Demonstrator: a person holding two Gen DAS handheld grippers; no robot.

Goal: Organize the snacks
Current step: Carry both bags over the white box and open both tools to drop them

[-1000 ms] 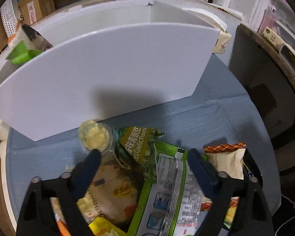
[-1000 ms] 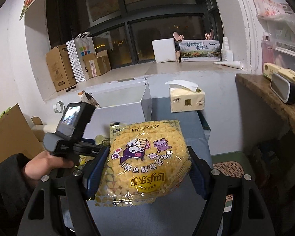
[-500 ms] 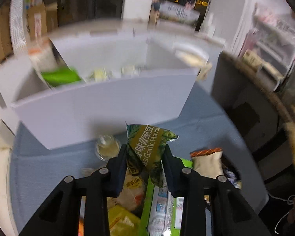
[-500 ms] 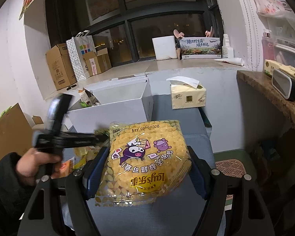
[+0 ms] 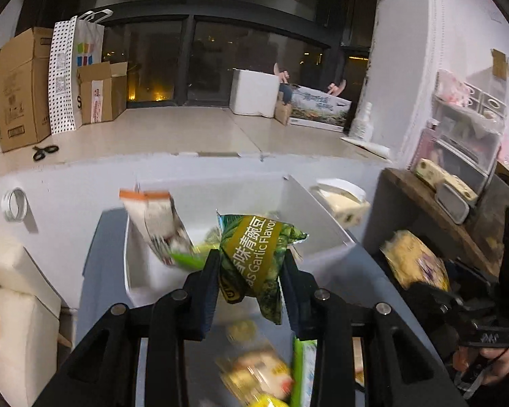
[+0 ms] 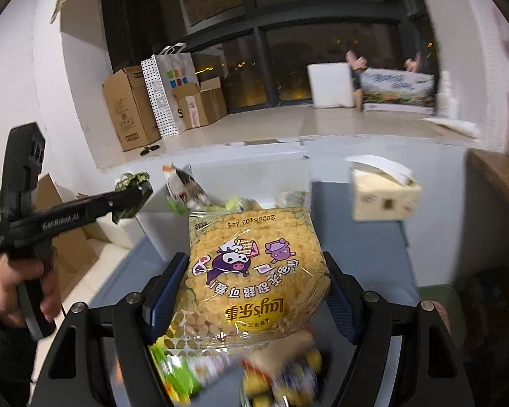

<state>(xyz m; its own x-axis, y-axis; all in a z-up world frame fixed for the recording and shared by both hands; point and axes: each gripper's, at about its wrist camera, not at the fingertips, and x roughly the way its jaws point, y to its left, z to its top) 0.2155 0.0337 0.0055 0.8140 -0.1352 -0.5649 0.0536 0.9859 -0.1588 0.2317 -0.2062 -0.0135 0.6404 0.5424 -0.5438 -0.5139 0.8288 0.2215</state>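
My left gripper [image 5: 251,281] is shut on a green garlic pea bag [image 5: 258,251] and holds it up in front of the white storage box [image 5: 325,234]. A white and orange snack bag [image 5: 156,224] leans inside the box. My right gripper [image 6: 251,291] is shut on a yellow Lay's chip bag [image 6: 251,271], held above the blue table. The left gripper also shows in the right wrist view [image 6: 132,196], with the green bag [image 6: 132,179] at its tip. The chip bag shows at the right in the left wrist view [image 5: 414,261]. Loose snacks [image 5: 258,369] lie below, blurred.
A tissue box [image 6: 380,196] stands on the blue table [image 6: 366,254] right of the storage box. A wooden shelf [image 5: 434,217] is at the right. Cardboard boxes [image 5: 20,88] and scissors [image 5: 45,151] sit on the ledge behind. A tape roll [image 5: 13,203] hangs at left.
My left gripper shut on the green pea bag, lifted it off the snack pile and raised it toward the white box. My right gripper keeps the chip bag and has moved forward a little.
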